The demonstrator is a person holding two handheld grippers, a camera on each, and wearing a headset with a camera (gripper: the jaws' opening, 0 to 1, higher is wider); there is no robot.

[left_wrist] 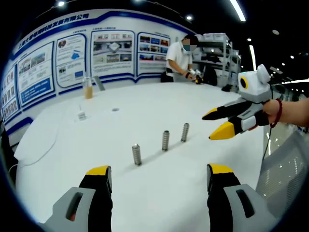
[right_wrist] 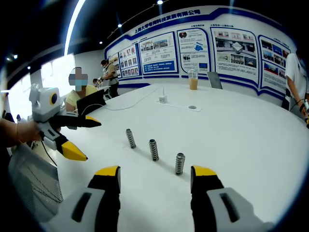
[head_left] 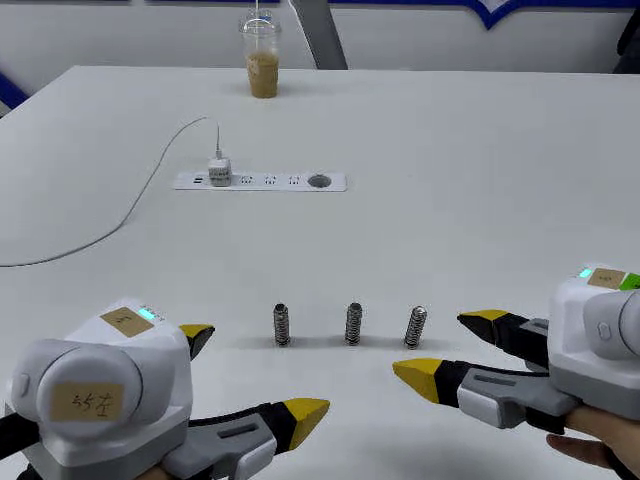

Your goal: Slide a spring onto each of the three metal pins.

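item: three springs (head_left: 353,323), axes upright, in a row on the white table (head_left: 450,200) just ahead between my left gripper (head_left: 255,370) and right gripper (head_left: 445,343), both agape and empty, i judge the right nearer.

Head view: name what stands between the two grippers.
Three upright springs stand in a row on the white table between the left gripper and right gripper, touching neither, as the head view shows.

Silver-grey springs (head_left: 352,323), white table (head_left: 480,180). Left gripper (head_left: 251,371) and right gripper (head_left: 449,344) are white with yellow-tipped dark jaws. At twelve o'clock, a tan-filled clear cup (head_left: 263,60).
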